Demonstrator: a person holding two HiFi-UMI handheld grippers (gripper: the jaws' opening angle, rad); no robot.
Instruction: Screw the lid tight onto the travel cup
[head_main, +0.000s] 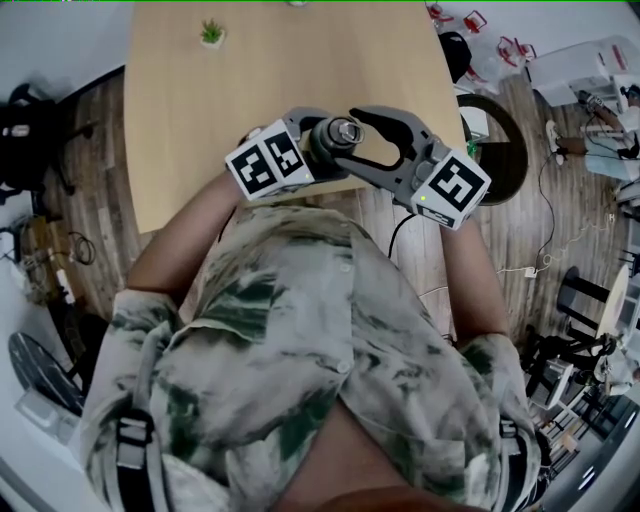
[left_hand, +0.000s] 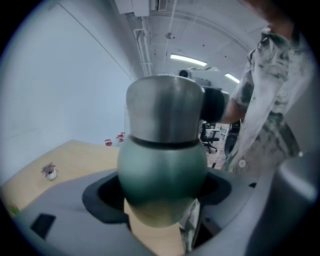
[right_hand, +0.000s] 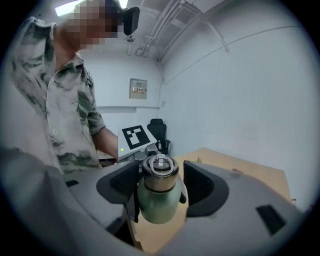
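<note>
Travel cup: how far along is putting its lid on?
Done: the lid sits on the travel cup. In hand: the left hand-held gripper clamps the green body; the right hand-held gripper stands open around the lid, not touching. Left: tightness can't be judged here; perhaps another twist, then setting it down.

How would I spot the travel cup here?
Find the pale wooden table; above its near end the grey left gripper and right gripper face each other. The rounded green metal travel cup sits in the left one's fingers. Its steel lid with a ring on top marks it out.
</note>
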